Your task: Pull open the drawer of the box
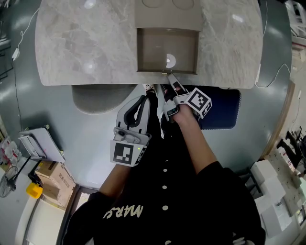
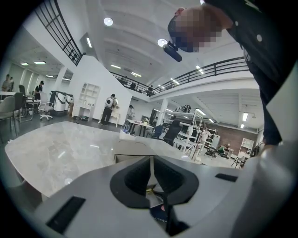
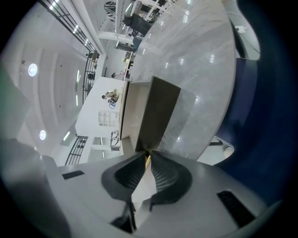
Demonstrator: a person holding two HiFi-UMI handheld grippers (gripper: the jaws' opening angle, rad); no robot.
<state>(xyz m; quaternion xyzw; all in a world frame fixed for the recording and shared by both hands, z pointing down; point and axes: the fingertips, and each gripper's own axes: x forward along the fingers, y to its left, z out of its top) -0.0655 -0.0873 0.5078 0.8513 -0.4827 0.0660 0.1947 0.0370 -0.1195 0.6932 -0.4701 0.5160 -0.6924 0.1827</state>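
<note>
Surface: pale marble slab.
Box: beige, at the surface's middle.
Drawer: tan, shallow, drawn out of the box to the surface's near edge, interior bare and glossy.
Right tool: clenched on the drawer's front edge.
Left tool: jaws pressed together, nothing between them, below the surface's edge.

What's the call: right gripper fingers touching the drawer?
Touching. The right gripper view shows the fingers pinched shut on a small brass-coloured pull at the front edge of the drawer.
</note>
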